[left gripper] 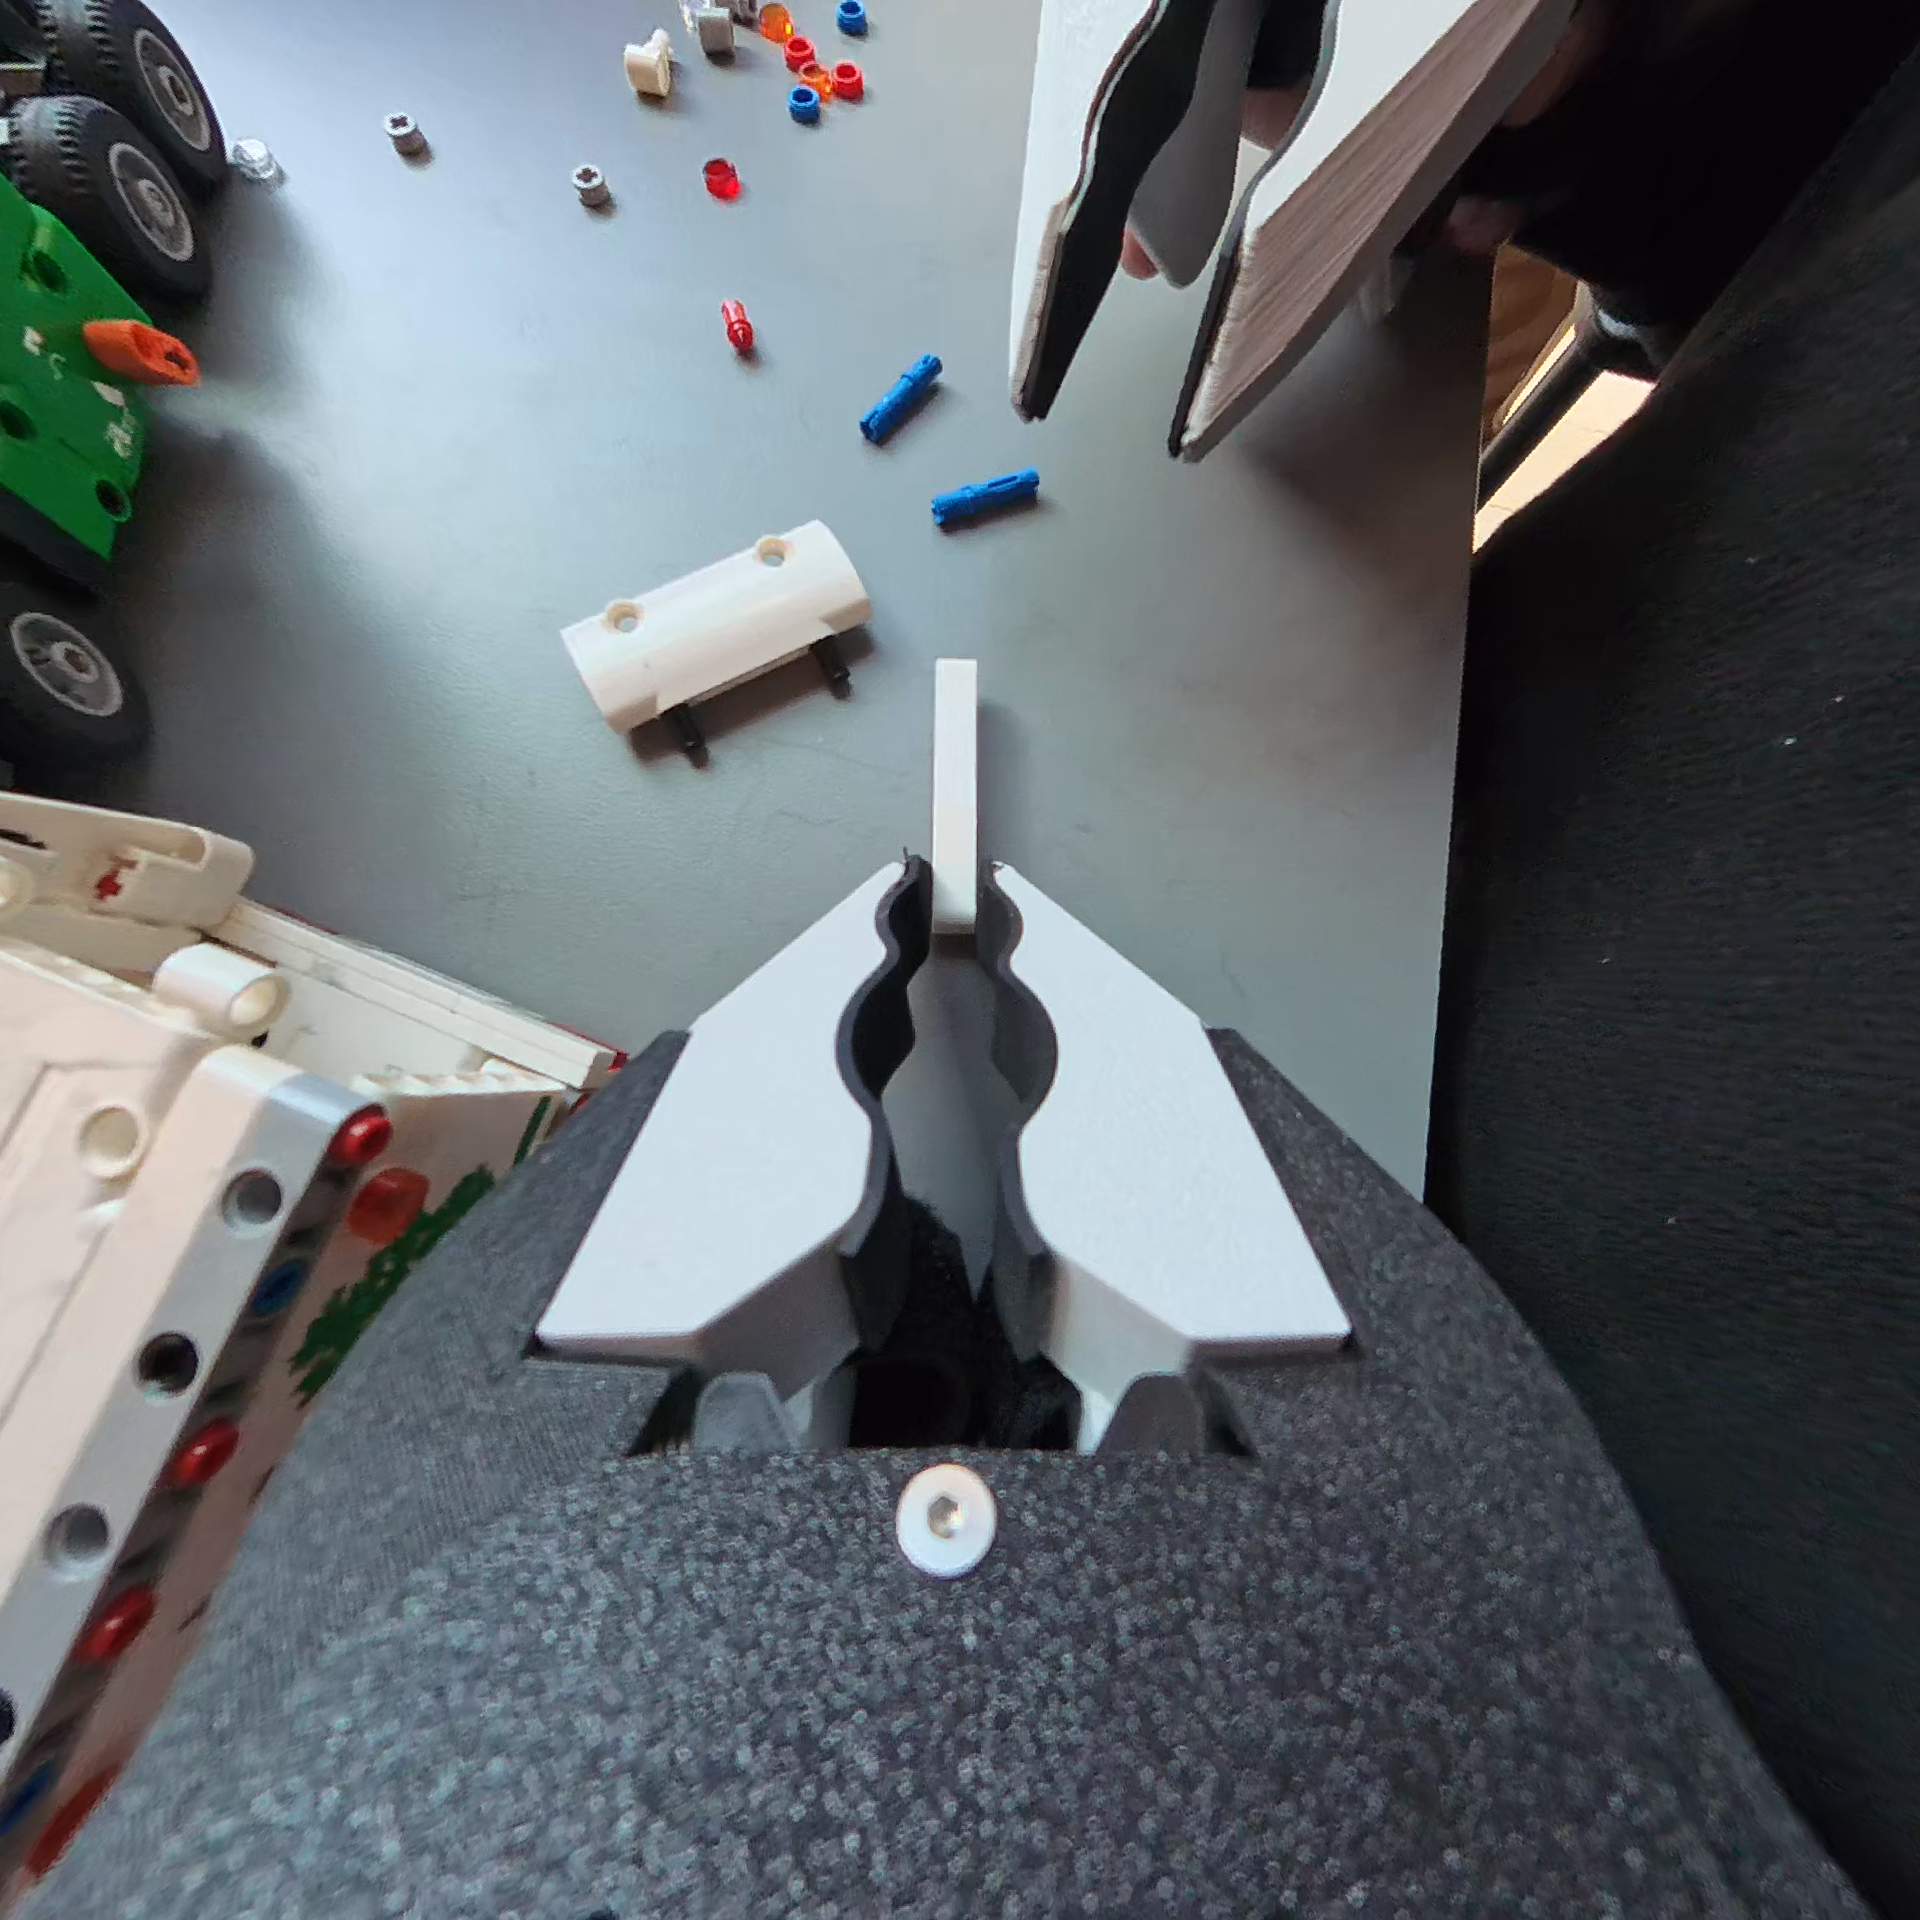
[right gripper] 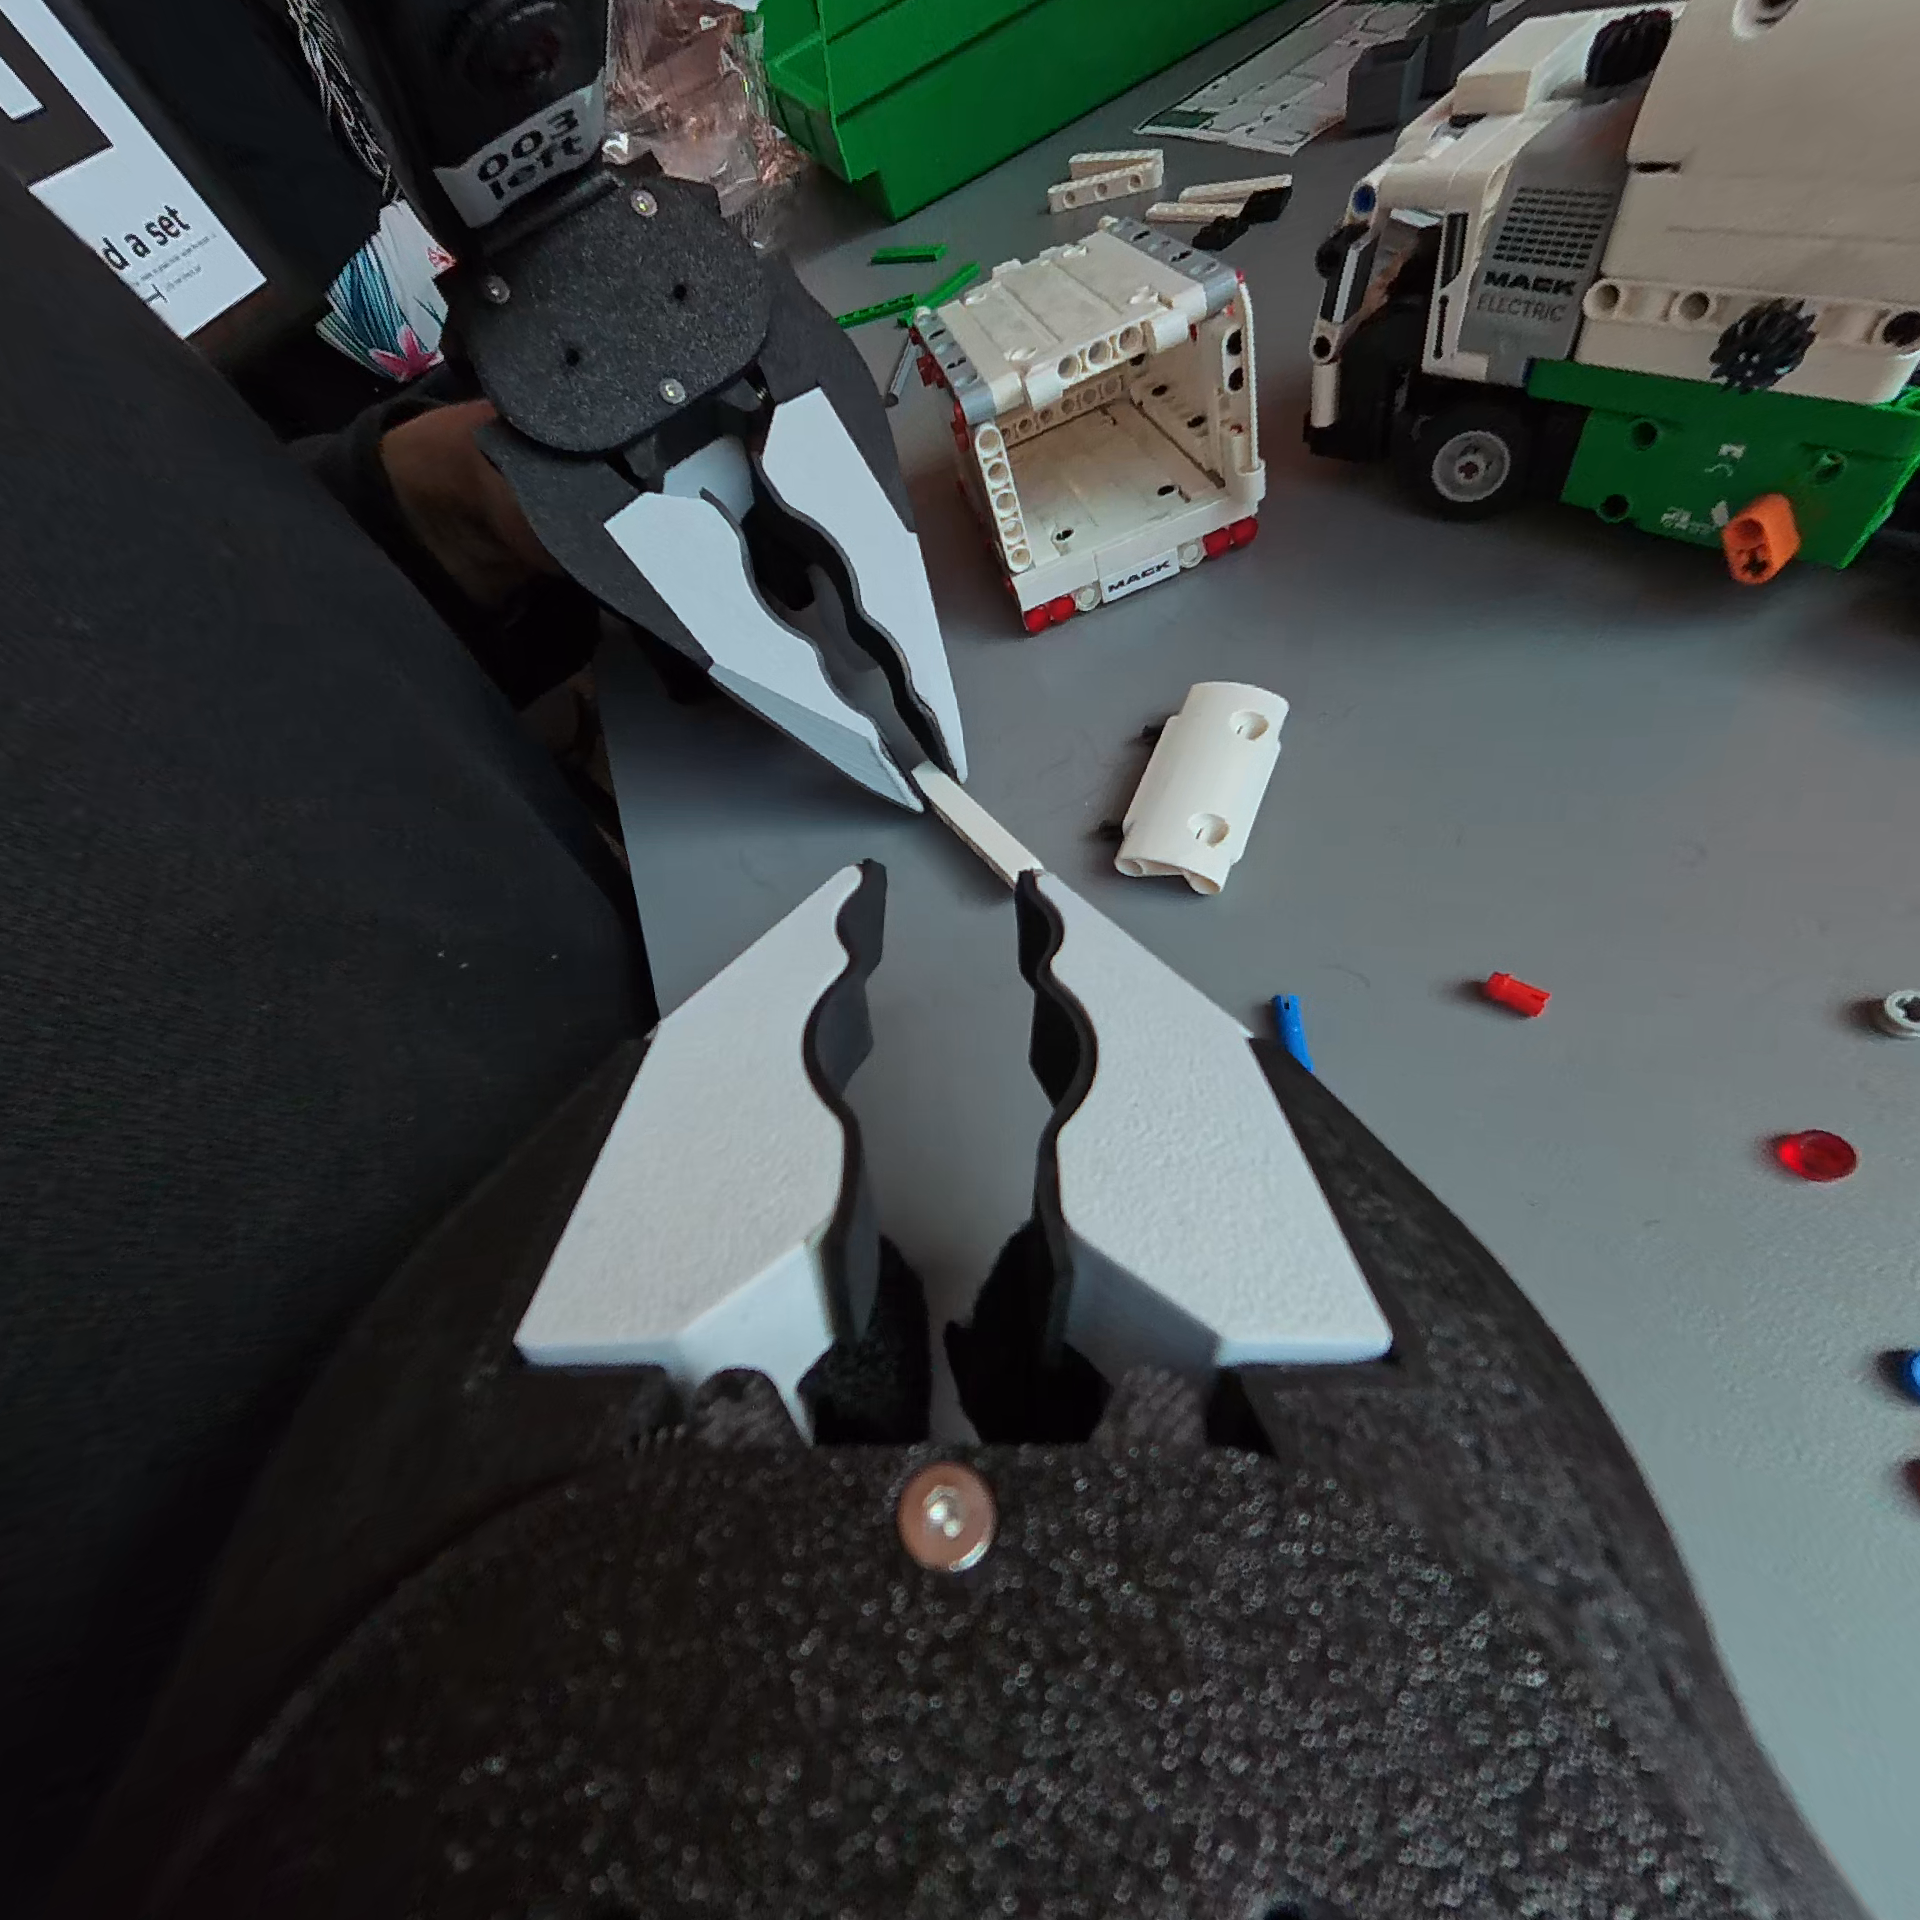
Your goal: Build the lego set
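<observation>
My left gripper (left gripper: 954, 868) is shut on one end of a thin white Lego bar (left gripper: 954, 779), which sticks forward just above the grey table. In the right wrist view the left gripper (right gripper: 930, 784) holds the bar (right gripper: 977, 826) pointing at my right gripper (right gripper: 945, 873). The right gripper is open and empty, and the bar's free end sits by its right fingertip (right gripper: 1034, 894). In the left wrist view the right gripper (left gripper: 1107, 431) hangs open beyond the bar. A white curved panel (left gripper: 717, 629) with black pins lies beside it on the table; it also shows in the right wrist view (right gripper: 1205, 784).
A white box assembly (right gripper: 1101, 416) and a green-and-white truck (right gripper: 1621, 312) stand on the table. Blue pins (left gripper: 902, 398), a red pin (left gripper: 738, 324) and several small round studs (left gripper: 821, 73) lie scattered. The table edge (left gripper: 1455, 727) runs close by, with dark fabric beyond it. The grippers' ends are close to 8 centimeters from one another.
</observation>
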A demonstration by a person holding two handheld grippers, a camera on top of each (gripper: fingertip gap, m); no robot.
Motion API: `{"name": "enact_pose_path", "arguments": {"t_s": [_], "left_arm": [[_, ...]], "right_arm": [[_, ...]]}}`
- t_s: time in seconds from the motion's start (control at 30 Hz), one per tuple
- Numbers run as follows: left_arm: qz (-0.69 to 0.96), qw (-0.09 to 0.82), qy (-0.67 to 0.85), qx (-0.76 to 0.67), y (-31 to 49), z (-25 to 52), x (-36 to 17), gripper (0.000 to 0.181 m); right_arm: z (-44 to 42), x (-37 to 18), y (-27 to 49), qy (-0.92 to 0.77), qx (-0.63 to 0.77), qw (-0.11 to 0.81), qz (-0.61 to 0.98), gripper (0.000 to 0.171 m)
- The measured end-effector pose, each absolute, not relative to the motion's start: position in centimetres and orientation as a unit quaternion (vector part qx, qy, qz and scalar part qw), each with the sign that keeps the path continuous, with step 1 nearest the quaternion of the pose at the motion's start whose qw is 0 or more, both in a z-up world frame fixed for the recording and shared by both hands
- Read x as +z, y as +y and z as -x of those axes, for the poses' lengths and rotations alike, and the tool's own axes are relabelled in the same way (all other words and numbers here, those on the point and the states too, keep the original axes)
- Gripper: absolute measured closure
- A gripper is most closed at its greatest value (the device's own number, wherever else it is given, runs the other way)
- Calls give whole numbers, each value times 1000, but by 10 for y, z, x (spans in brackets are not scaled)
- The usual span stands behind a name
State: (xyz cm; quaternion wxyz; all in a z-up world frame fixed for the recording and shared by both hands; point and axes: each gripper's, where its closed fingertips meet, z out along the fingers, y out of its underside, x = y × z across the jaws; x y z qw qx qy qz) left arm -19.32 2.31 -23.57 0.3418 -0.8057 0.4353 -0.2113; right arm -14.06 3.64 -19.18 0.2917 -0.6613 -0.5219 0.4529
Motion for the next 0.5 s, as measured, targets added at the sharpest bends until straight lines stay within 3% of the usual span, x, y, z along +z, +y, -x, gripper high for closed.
{"name": "enact_pose_path", "arguments": {"t_s": [0.2,0.37,0.5], "left_arm": [[808,343,431,-212,25,193,-238,175],[802,343,447,-200,27,190,-238,175],[796,336,463,-197,28,187,-238,175]], "right_arm": [[143,-194,43,-521,433,310,667,144],[146,-192,72,-537,344,381,670,124],[162,-205,72,-575,320,364,659,96]]}}
